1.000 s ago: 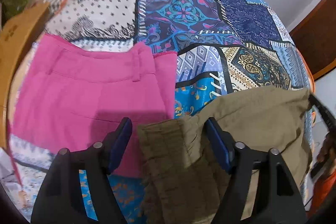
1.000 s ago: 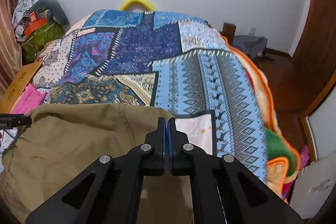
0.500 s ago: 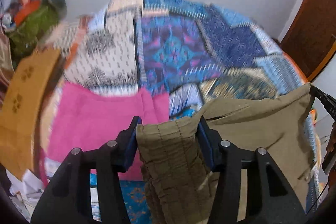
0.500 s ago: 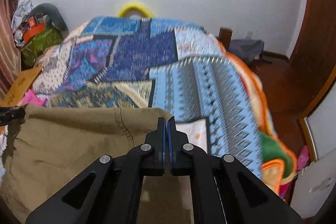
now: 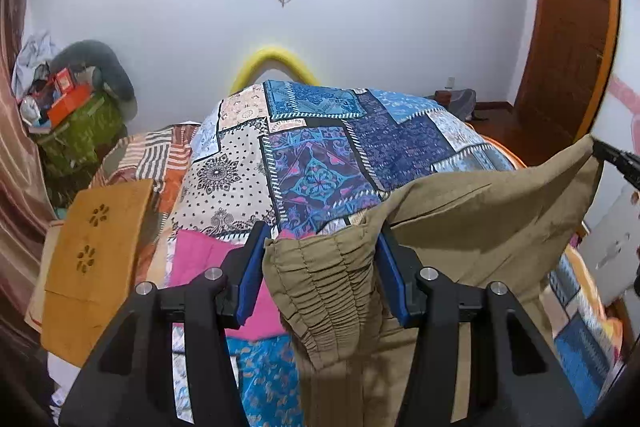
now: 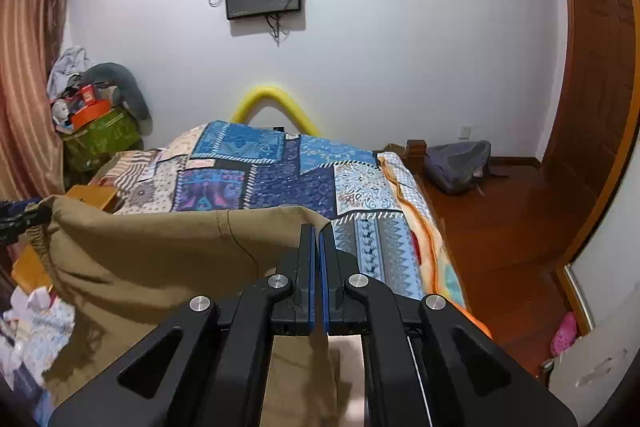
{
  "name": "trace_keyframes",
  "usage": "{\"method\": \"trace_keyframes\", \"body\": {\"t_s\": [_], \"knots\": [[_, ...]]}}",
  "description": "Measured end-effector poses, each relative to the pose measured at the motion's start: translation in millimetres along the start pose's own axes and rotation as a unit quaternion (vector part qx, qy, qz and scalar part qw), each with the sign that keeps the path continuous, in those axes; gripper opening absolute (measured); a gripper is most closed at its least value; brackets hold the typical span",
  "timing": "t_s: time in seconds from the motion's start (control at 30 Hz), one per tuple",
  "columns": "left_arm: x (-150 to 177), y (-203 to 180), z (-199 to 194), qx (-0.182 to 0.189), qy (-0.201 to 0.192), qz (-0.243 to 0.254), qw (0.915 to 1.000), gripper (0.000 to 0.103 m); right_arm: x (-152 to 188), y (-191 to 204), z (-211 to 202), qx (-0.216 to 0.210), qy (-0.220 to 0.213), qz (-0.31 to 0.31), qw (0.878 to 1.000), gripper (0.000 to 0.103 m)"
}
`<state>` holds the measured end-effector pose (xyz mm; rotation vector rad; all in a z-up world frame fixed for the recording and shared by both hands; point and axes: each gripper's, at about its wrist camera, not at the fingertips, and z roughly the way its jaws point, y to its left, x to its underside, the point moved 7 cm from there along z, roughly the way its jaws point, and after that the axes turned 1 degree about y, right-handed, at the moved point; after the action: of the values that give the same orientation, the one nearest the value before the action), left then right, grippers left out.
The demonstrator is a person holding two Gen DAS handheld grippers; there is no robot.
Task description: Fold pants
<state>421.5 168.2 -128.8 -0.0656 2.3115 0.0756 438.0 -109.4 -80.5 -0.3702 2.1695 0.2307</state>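
Observation:
Khaki pants point(image 5: 480, 219) hang stretched between my two grippers above the bed. My left gripper point(image 5: 322, 239) is shut on the bunched elastic waistband, whose gathers fill the gap between the blue pads. In the right wrist view the pants point(image 6: 160, 255) spread leftward from my right gripper point(image 6: 316, 227), which is shut on the waistband's other corner. The right gripper's tip point(image 5: 616, 163) shows at the far right of the left wrist view. The left gripper point(image 6: 20, 219) shows at the left edge of the right wrist view. The pant legs hang below, out of sight.
Pink pants point(image 5: 200, 259) lie flat on the patchwork quilt point(image 5: 320, 155) below and to the left. A wooden board point(image 5: 96, 259) leans at the bed's left side. A pile of bags point(image 6: 100, 135) stands in the far left corner and a backpack point(image 6: 456, 163) on the floor at right.
Both grippers have risen and lifted the khaki pants off the quilt. The left jaws closed in on the bunched waistband. Both views now tilt up toward the wall.

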Motion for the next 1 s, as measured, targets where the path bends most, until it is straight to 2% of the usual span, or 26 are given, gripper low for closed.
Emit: {"method": "trace_keyframes", "body": {"t_s": [0.1,0.27,0.6,0.77,1.0], "knots": [[21.8,-6.3,-17.4,0.002,-0.008,0.016,0.9998,0.052,15.6,3.9,-19.8,-0.002,0.001,-0.007,1.000,0.001],[61.7,-14.6,-36.0,0.001,-0.008,0.039,0.9992,0.052,62.6,7.7,-45.2,-0.014,0.018,0.008,1.000,0.001],[146.8,-21.4,-54.7,0.013,0.022,0.070,0.9972,0.052,162.1,25.6,-77.1,-0.020,0.075,0.008,0.997,0.001],[183.7,-19.3,-53.4,0.020,0.051,0.069,0.9961,0.052,194.7,32.3,-87.7,-0.032,0.099,0.016,0.994,0.001],[218.9,-16.9,-56.3,0.011,0.074,0.074,0.9945,0.052,231.7,44.1,-100.7,-0.036,0.121,0.021,0.992,0.002]]}}
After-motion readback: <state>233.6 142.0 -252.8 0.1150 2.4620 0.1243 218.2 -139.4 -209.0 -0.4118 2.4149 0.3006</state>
